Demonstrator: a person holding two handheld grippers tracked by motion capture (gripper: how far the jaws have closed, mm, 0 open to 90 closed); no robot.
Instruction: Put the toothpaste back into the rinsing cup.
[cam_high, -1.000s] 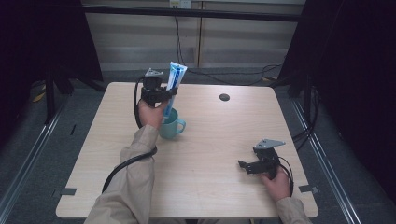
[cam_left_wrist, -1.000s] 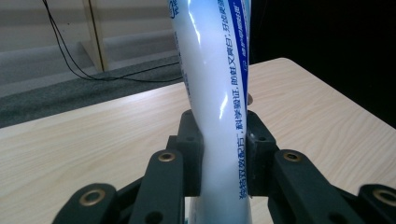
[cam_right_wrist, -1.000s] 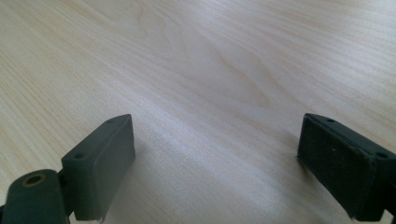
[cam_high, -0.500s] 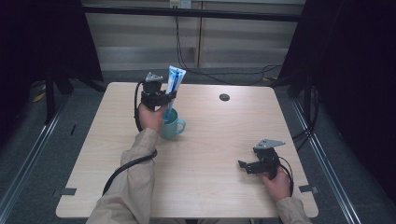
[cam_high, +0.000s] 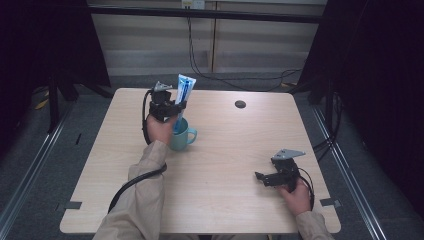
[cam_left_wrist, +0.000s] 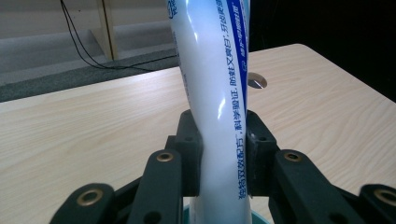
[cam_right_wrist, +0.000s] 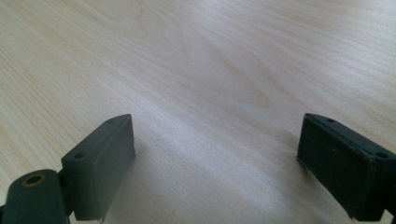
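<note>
Because the left tool is clamped on the toothpaste tube, standing upright in the teal mug on the tabletop, the tube looks light, soft and glossy, so likely slippery and best pinched low, while the right tool rests with its jaws apart.

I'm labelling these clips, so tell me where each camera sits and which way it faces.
High view: above the near table edge, looking forward and down; both forearms show.
Left gripper view: on the left claw, facing along its jaws, clamped on the toothpaste tube above the teal mug.
Right gripper view: on the right claw, facing bare tabletop.
All share the tabletop.
</note>
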